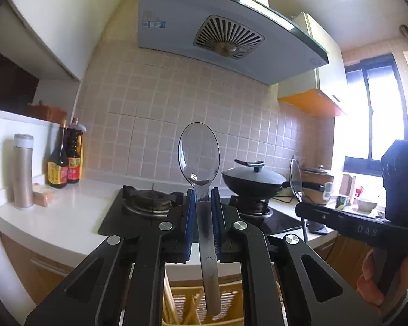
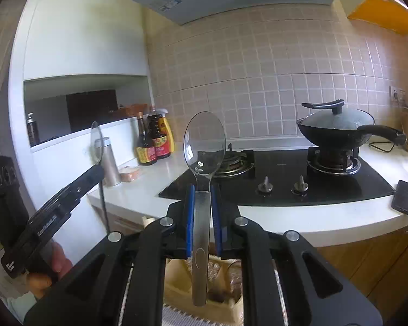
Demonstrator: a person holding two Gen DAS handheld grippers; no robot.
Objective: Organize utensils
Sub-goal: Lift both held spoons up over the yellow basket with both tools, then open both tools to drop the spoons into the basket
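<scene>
My left gripper [image 1: 203, 194] is shut on the neck of a clear-bowled spoon [image 1: 199, 154], bowl up, grey handle hanging down behind the fingers. My right gripper [image 2: 202, 190] is shut on a second clear spoon [image 2: 204, 142] the same way. Both are held in the air in front of the stove. The right gripper with its spoon shows at the right of the left wrist view [image 1: 297, 206]; the left gripper with its spoon shows at the left of the right wrist view [image 2: 99, 167]. A woven tan basket [image 1: 225, 301] lies below, mostly hidden; it also shows in the right wrist view [image 2: 176, 279].
A black gas hob [image 2: 285, 179] sits in the white counter [image 2: 138, 190], with a lidded black wok [image 2: 340, 127] on the right burner. Sauce bottles [image 2: 153, 144] and a metal flask [image 2: 111, 163] stand at the left. A phone [image 2: 402, 197] lies at the counter's right edge.
</scene>
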